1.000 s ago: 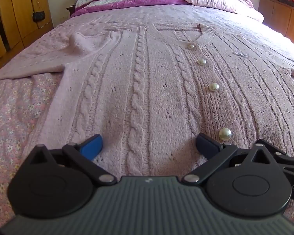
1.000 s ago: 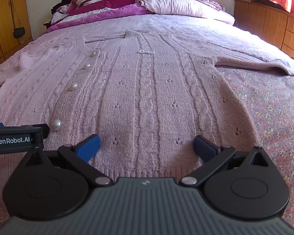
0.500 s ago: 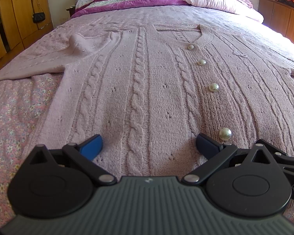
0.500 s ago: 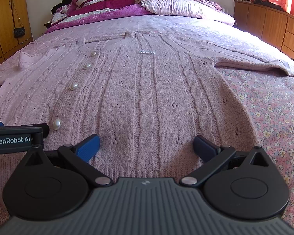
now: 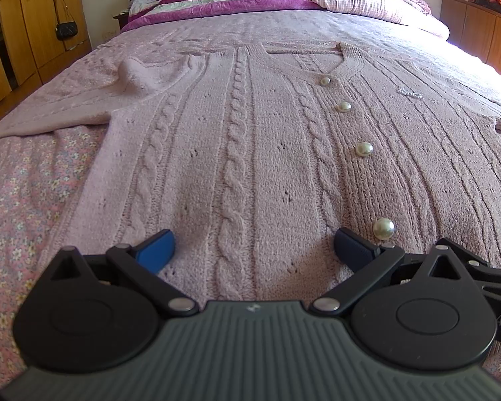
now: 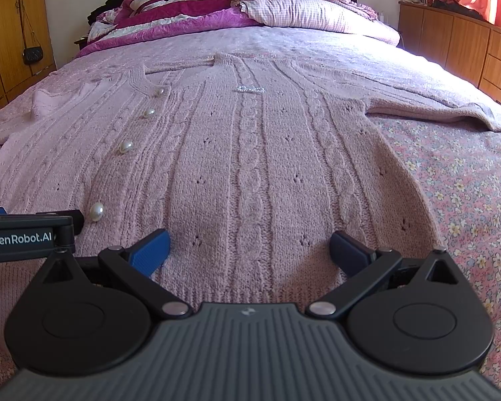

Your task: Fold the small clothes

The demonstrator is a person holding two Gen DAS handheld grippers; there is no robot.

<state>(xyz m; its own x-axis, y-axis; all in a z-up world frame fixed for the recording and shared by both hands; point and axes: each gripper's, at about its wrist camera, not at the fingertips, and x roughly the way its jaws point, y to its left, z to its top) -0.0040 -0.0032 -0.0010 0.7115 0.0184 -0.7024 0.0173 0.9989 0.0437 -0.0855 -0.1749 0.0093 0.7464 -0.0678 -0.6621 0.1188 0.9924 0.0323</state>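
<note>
A pink cable-knit cardigan (image 5: 250,140) with pearl buttons (image 5: 364,149) lies spread flat, front up, on the bed; it also shows in the right wrist view (image 6: 250,167). My left gripper (image 5: 254,250) is open and empty, fingers low over the hem left of the button row. My right gripper (image 6: 248,249) is open and empty over the hem on the right half. The left gripper's side (image 6: 30,237) shows at the left of the right wrist view. The sleeves (image 5: 50,120) (image 6: 444,110) stretch out sideways.
The floral pink bedspread (image 6: 467,200) lies under the cardigan. Pillows and a purple quilt (image 6: 217,13) are piled at the headboard. Wooden wardrobe (image 5: 23,26) stands on the left, wooden drawers (image 6: 467,46) on the right.
</note>
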